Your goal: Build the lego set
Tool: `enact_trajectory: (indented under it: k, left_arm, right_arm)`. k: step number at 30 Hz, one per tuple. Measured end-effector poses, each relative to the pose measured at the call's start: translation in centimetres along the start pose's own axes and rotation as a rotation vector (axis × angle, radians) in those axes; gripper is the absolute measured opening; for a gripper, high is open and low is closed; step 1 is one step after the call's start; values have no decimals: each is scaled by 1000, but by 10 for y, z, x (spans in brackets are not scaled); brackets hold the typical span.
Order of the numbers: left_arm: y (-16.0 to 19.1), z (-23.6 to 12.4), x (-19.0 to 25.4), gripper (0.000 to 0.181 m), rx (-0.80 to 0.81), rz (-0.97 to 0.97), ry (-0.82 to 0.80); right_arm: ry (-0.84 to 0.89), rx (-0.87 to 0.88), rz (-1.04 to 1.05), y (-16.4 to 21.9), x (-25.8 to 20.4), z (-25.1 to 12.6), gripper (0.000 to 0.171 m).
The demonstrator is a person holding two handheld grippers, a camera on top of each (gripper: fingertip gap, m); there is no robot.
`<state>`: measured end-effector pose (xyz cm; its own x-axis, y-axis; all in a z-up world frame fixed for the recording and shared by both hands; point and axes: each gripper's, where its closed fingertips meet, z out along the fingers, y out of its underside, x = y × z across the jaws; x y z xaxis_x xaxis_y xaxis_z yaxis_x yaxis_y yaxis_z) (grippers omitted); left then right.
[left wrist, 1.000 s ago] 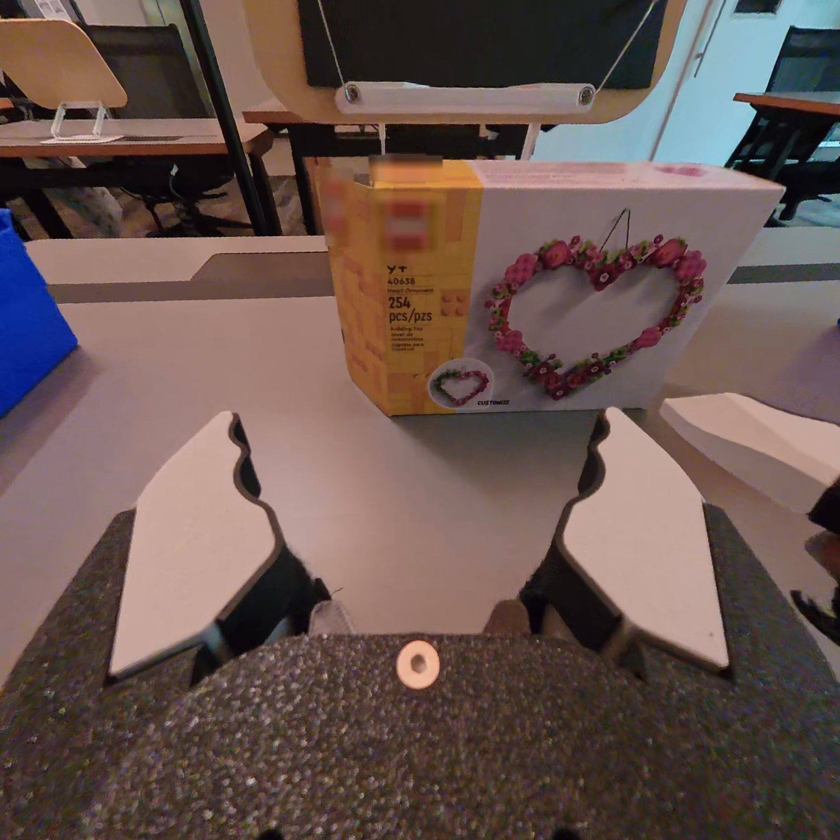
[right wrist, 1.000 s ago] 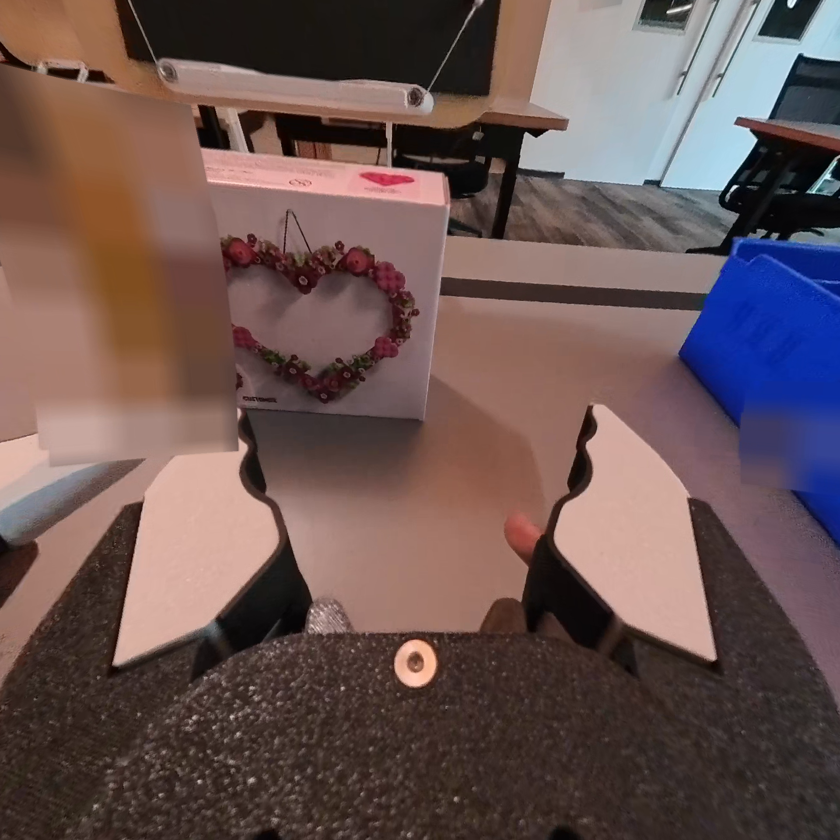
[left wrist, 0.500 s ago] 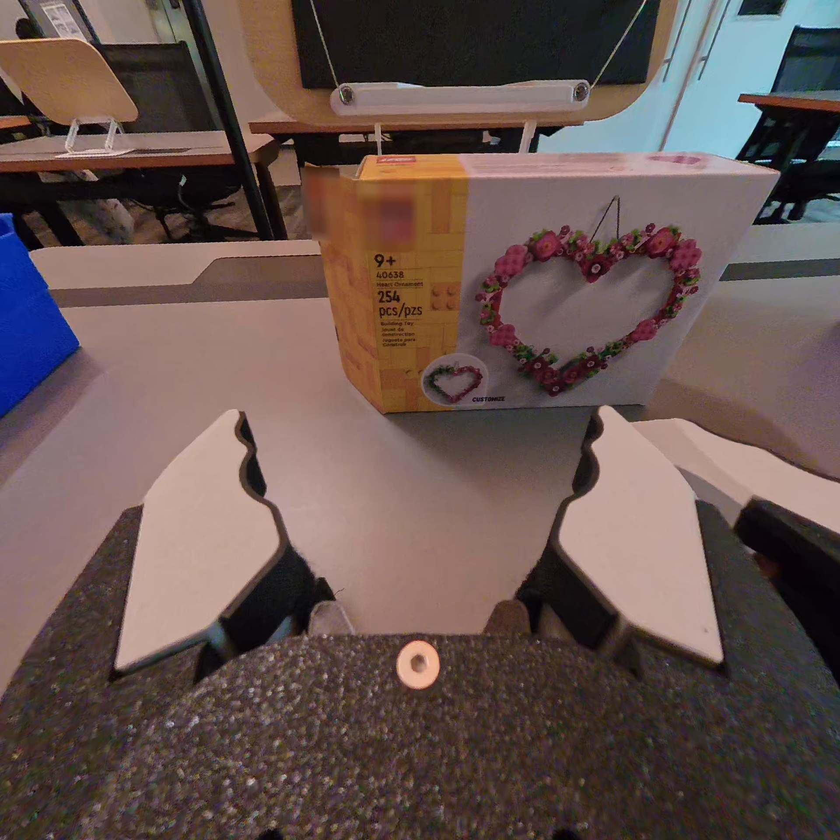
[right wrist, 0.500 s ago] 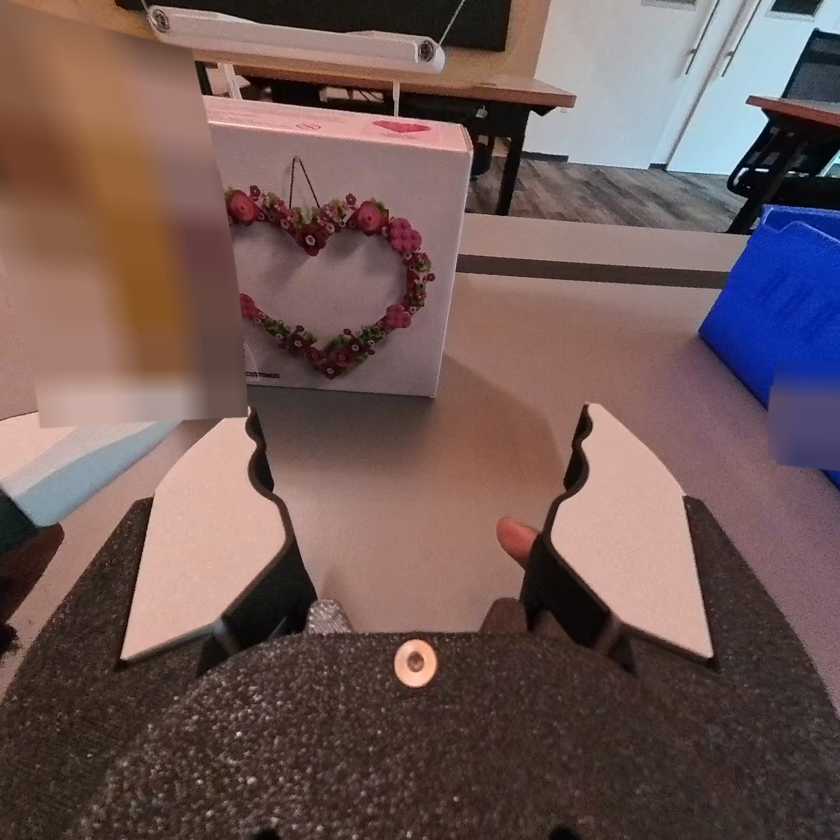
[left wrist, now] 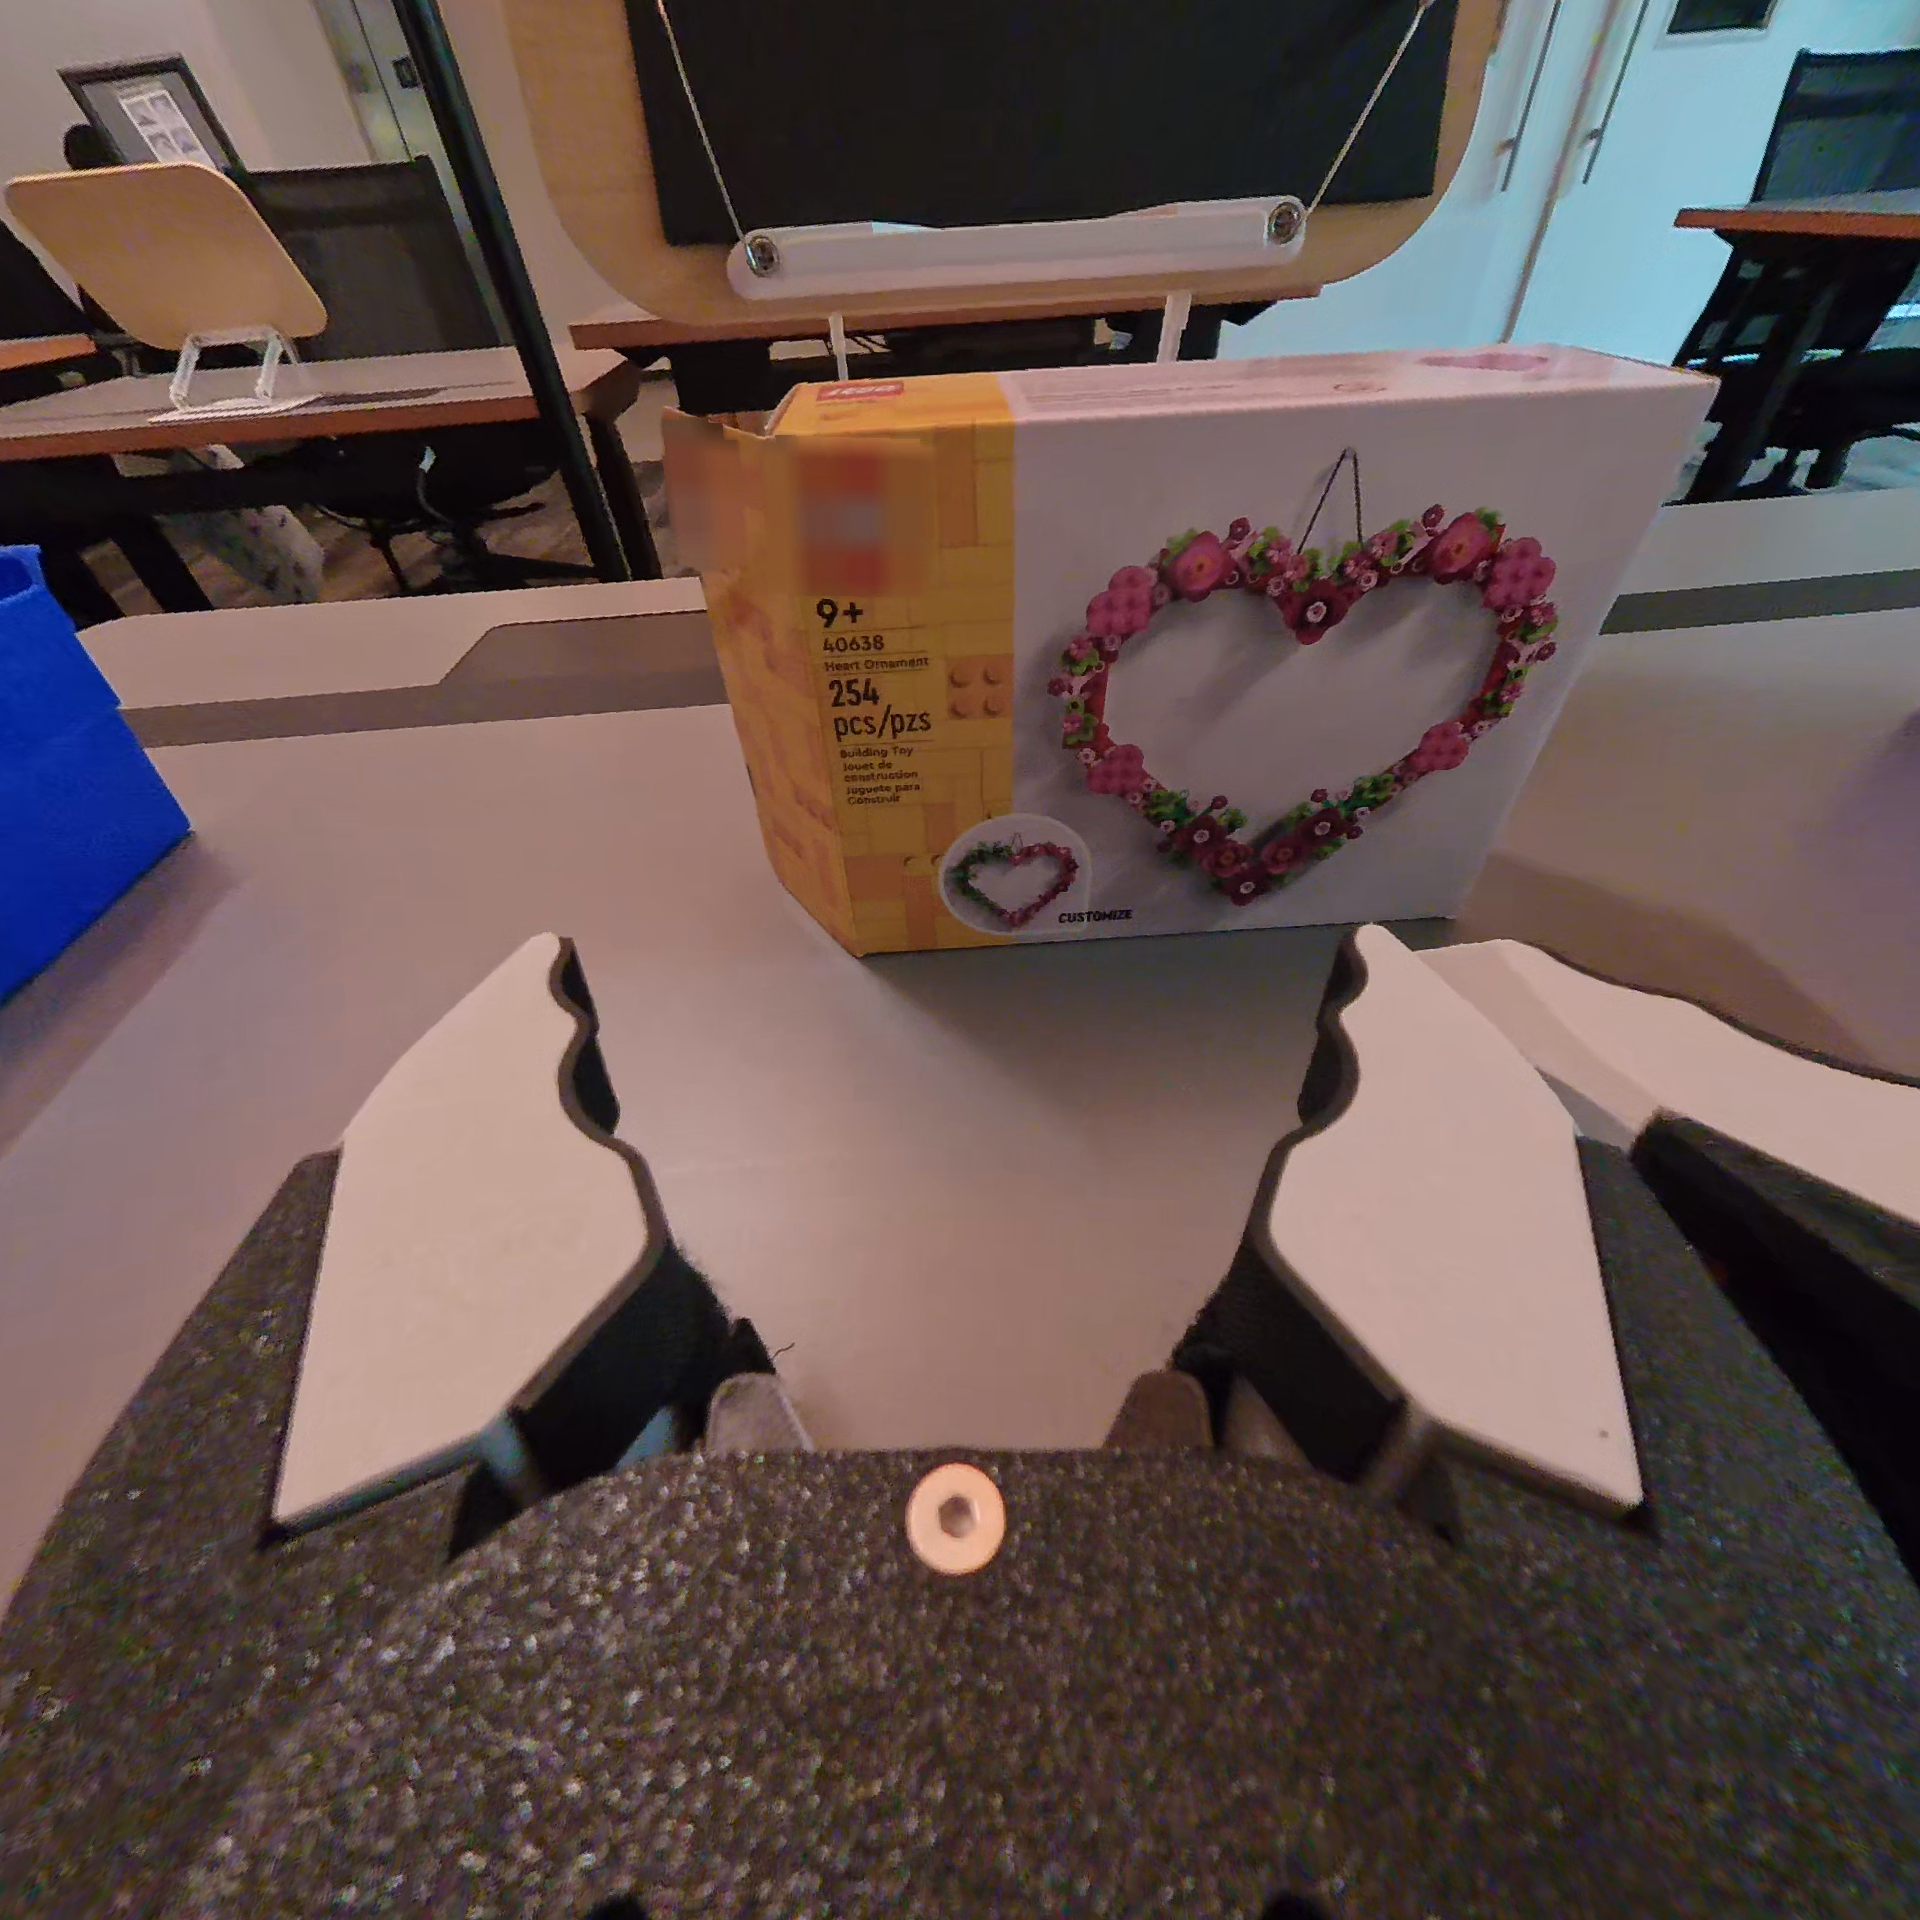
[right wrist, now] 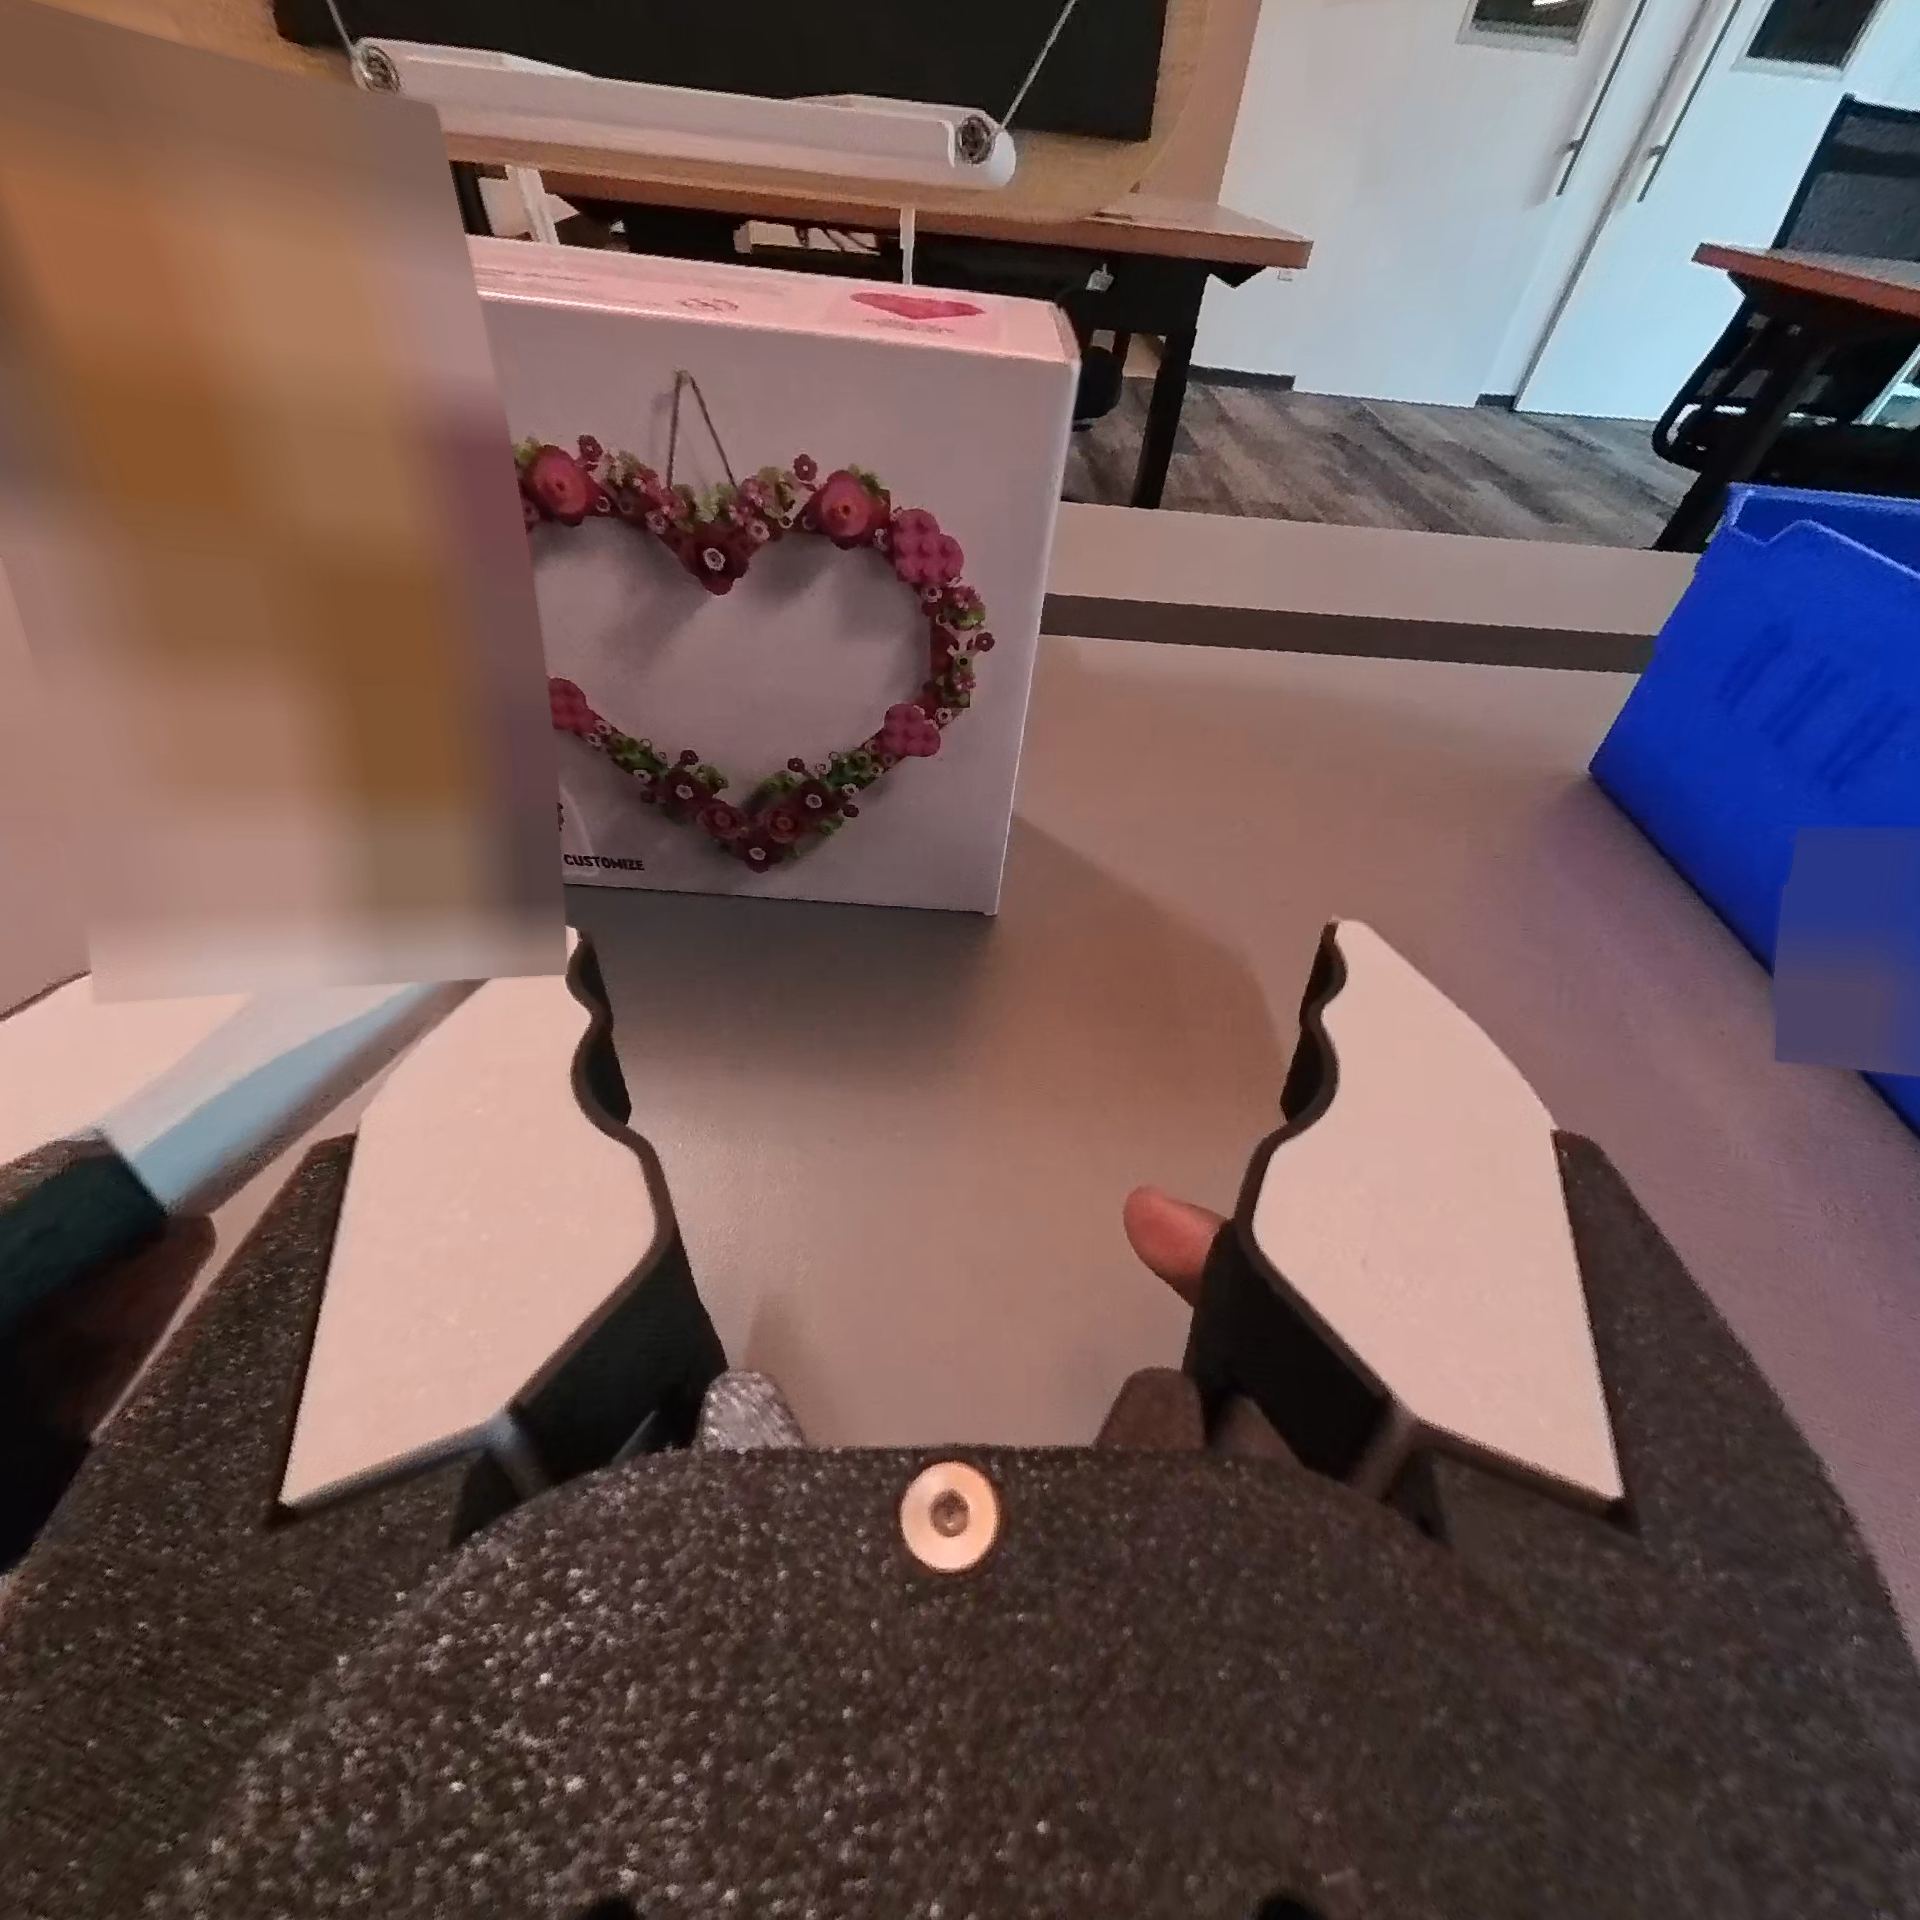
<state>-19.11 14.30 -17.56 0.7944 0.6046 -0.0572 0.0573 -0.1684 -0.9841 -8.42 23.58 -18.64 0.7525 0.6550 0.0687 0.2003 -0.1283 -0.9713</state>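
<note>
— Grey, flat-faced fingers are seen on the left gripper. How are they set?

— The jaws are spread wide, with nothing held between them; only bare tabletop is seen in the gap. The right gripper is set the same way, wide apart and empty. A fingertip is seen beside the inner edge of its right finger.

— Where is the task's item located?

— The white and yellow cardboard lego box, printed with a heart-shaped flower wreath, is stood upright on the grey table, ahead of both grippers and clear of them. In the right wrist view the same box is found ahead and left of centre.

— What is positioned further out?

— A blue plastic bin is placed at the right of the table. A second blue bin is placed at the left edge.
</note>
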Motion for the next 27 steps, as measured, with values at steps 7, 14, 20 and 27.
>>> enact_trajectory:
  k: [7,14,20,27]
  left_arm:
    - [-1,0,-1,127,7,-19,5]
    - [-4,-2,-13,121,20,-44,-14]
    - [-23,-16,-52,117,88,-13,-98]
    - [-25,-23,-87,117,84,-65,-112]
  right_arm:
    - [-23,7,10,-1,-5,-1,120]
    - [-29,11,19,-3,-15,0,117]
    - [-41,-8,31,-4,-51,6,120]
    - [-35,-17,15,-8,-80,18,136]
